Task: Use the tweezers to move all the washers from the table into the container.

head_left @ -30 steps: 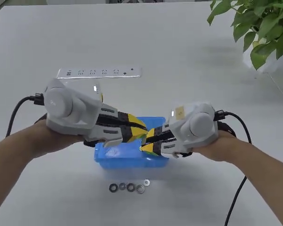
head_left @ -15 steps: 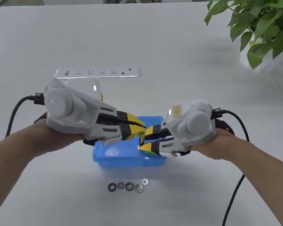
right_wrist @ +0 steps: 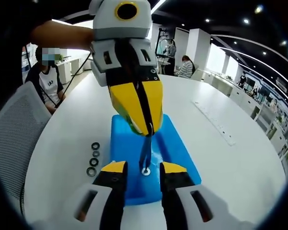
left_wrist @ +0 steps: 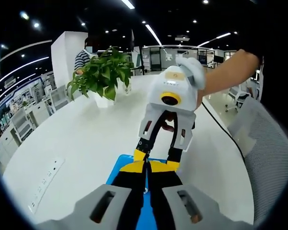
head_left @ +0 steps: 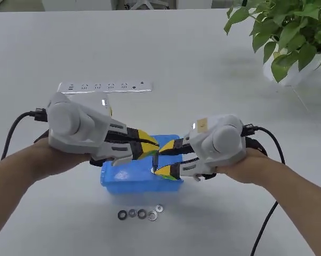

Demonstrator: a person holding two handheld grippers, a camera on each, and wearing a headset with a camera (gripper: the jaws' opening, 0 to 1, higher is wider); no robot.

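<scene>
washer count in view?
6. Five washers in a row on the table beside the container; a sixth washer is at the tip of the tweezers over it. Others may be hidden.

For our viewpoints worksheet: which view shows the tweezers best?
The right gripper view: the tweezers, clamped in the left gripper, reach over the blue container, a washer at their tip. The head view gives a dark sliver; the left gripper view, a thin line.

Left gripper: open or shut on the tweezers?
Shut on the tweezers: the right gripper view shows the left gripper with its jaws closed together and the tweezers sticking out from between them.
</scene>
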